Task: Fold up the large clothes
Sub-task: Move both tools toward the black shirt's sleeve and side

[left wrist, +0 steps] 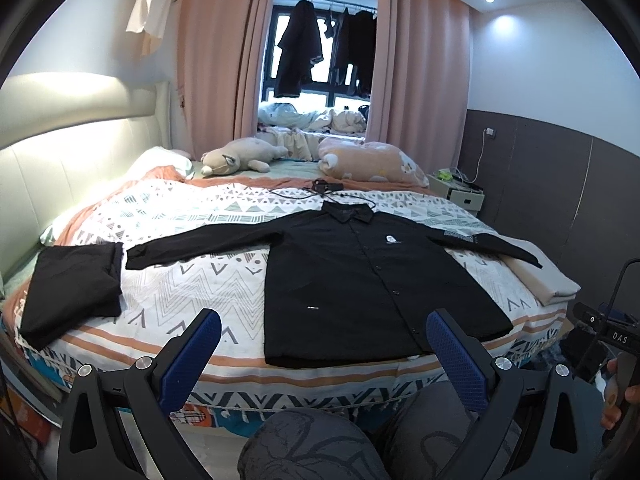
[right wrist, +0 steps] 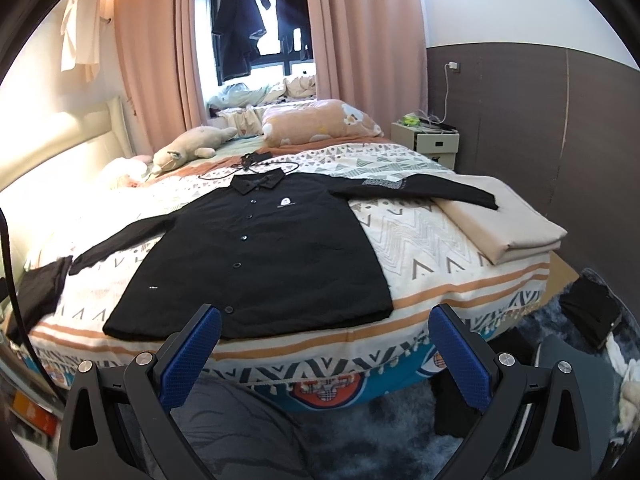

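A black long-sleeved button shirt (left wrist: 360,276) lies flat, front up, on the patterned bed cover (left wrist: 192,292), collar away from me and both sleeves spread out. It also shows in the right wrist view (right wrist: 256,264). My left gripper (left wrist: 324,320) is open and empty, held off the near bed edge over the shirt's hem. My right gripper (right wrist: 325,316) is open and empty, just short of the hem at the bed edge. The right sleeve end rests on a folded beige cloth (right wrist: 500,220).
A folded black garment (left wrist: 72,288) lies at the bed's left edge. A plush toy (left wrist: 236,156), a pink pillow (left wrist: 372,162) and a black cable (left wrist: 320,190) lie beyond the collar. A nightstand (right wrist: 426,142) stands at the right. Dark items (right wrist: 592,312) lie on the blue rug.
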{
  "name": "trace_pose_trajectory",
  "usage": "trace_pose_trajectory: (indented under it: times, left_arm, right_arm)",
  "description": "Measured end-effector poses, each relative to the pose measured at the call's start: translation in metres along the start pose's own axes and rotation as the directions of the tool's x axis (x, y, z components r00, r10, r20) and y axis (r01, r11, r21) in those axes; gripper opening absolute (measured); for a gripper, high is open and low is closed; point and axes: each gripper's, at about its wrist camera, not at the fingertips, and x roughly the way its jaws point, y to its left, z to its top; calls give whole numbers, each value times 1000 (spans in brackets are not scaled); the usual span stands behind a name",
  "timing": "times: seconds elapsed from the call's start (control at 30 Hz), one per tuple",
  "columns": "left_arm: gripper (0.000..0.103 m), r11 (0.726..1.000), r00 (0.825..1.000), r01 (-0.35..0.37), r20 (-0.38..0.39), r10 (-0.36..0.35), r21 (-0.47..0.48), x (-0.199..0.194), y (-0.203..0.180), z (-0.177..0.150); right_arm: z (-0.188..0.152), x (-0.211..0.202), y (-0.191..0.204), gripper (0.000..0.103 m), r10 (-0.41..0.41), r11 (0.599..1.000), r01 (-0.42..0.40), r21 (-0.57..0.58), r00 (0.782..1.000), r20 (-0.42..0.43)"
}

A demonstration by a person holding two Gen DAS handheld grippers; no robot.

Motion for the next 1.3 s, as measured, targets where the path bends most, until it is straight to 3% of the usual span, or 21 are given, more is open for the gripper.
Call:
trace_pose_trajectory:
  times: [0.43, 0.77, 1.03, 1.3]
  left_arm:
    - [103, 998, 998, -59, -24, 58, -17, 73, 36, 30]
    - [103, 990, 989, -111, -104, 103, -82, 142, 79, 59]
    - [103, 977, 974, -178, -161, 157, -121, 187, 118, 72]
    - [101, 951, 944, -257, -257, 209, -169, 244, 174, 72]
  right_arm:
    - [55, 96, 58, 103, 68, 997, -69, -46, 997, -34]
    - [101, 171, 115, 103, 144, 987, -148, -60, 988, -64]
    - [125, 240, 164, 103, 200, 973, -211, -88, 972, -125]
    - [141, 307, 216, 103, 236, 961, -256, -100, 956, -176]
